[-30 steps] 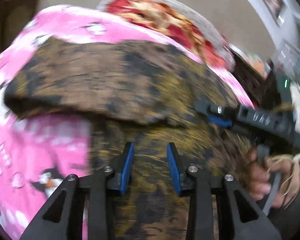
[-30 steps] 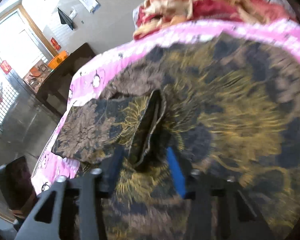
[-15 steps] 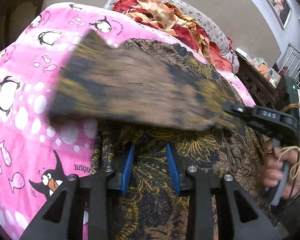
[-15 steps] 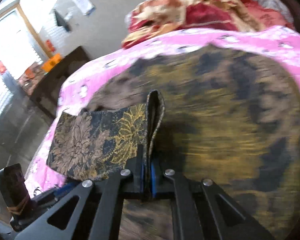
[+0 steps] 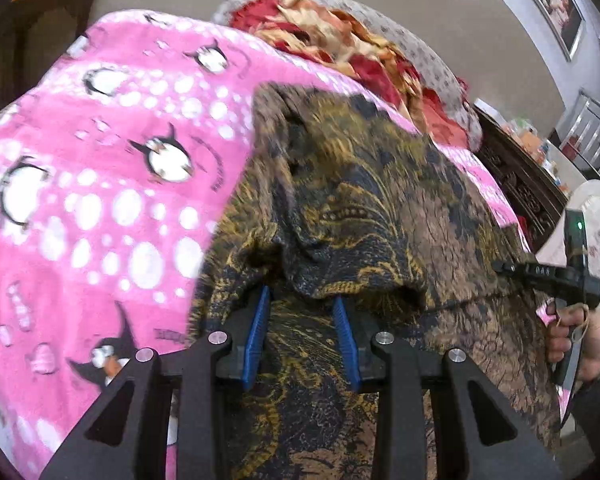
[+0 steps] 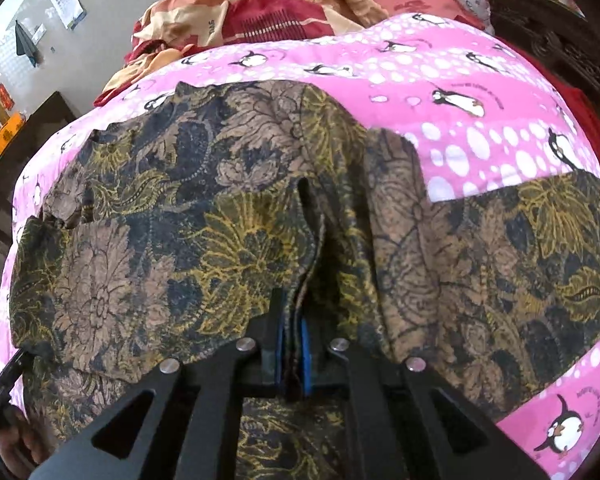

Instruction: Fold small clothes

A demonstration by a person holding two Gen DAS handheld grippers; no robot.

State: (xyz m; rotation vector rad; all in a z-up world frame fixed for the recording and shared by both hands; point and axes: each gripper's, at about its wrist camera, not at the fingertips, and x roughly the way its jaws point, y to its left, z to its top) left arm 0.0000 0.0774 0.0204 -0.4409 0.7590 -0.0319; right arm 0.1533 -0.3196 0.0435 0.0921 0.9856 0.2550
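Both wrist views look closely down their fingers (image 5: 260,330) at one batik garment (image 6: 236,216).

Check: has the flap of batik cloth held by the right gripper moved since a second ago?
Yes. The batik cloth flap clamped in the right gripper was carried leftward across the garment, toward the left gripper, uncovering more pink penguin blanket on the right.

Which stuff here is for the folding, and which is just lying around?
For the folding:
batik garment
right gripper, pinching a fold of it
left gripper, open over it

Just lying around:
pink penguin blanket underneath
red and orange cloth heap
framed picture on the wall
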